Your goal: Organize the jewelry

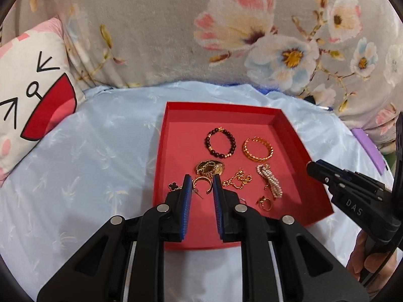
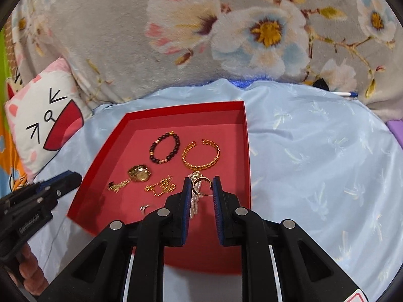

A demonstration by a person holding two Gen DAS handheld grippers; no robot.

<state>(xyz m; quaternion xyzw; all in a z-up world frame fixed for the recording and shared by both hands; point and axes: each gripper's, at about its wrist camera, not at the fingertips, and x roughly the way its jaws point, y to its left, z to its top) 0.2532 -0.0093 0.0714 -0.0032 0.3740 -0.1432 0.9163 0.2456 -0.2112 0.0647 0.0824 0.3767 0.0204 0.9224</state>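
Observation:
A red tray point(image 1: 221, 105) on the light blue sheet holds a dark bead bracelet point(image 1: 207, 141), a gold chain bangle point(image 1: 269, 151), a gold watch point(image 1: 209, 167), a gold chain point(image 1: 239, 180), a pearl piece point(image 1: 270, 181), a gold ring point(image 1: 264, 202) and a black clover charm point(image 1: 173, 185). My left gripper point(image 1: 202, 184) hovers over the tray's near left part, shut on a gold hoop earring point(image 1: 204, 181). Over the tray's point(image 2: 183, 109) right side, my right gripper point(image 2: 201, 184) is shut on a second gold hoop earring point(image 2: 199, 181). Each gripper shows in the other's view, the right point(image 1: 311, 167) and the left point(image 2: 73, 177).
A cartoon-face pillow point(image 1: 32, 95) lies to the left of the tray, and a floral grey blanket point(image 1: 163, 25) rises behind it. A purple object point(image 1: 367, 148) and a pen point(image 2: 345, 93) sit at the right edge. The blue sheet point(image 2: 314, 151) spreads right of the tray.

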